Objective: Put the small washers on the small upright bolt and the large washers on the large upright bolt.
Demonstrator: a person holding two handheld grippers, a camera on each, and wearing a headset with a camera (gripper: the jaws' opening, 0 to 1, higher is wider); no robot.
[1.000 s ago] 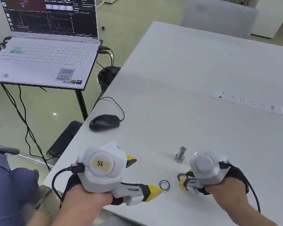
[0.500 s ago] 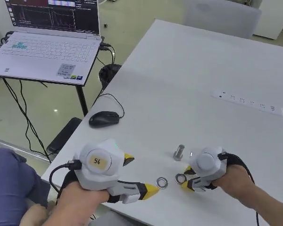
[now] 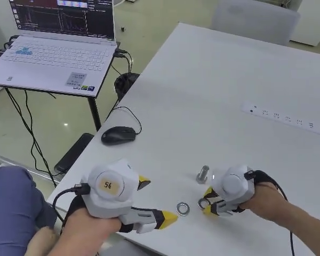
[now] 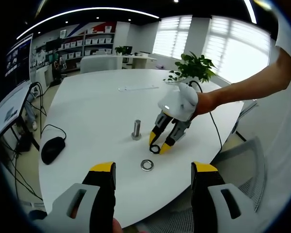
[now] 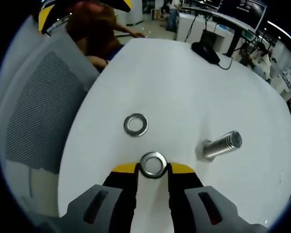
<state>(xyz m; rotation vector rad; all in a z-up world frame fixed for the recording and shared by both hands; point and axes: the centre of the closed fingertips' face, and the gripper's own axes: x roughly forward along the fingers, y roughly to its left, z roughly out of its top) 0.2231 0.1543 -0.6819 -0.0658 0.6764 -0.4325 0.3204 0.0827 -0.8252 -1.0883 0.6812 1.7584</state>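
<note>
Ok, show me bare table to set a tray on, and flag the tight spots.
Widest bare table: between mouse and power strip, running to the far edge. Crowded at the near edge: bolt, loose washer, left tool, and right tool gripping a second washer.

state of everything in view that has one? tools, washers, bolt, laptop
left tool: open, holding nothing
right tool: shut on the held washer
held washer: pinched at the right tool's tips, not on the bolt
loose washer: flat on the table, free
bolt: upright, no washer on it
laptop: open, screen lit
</note>
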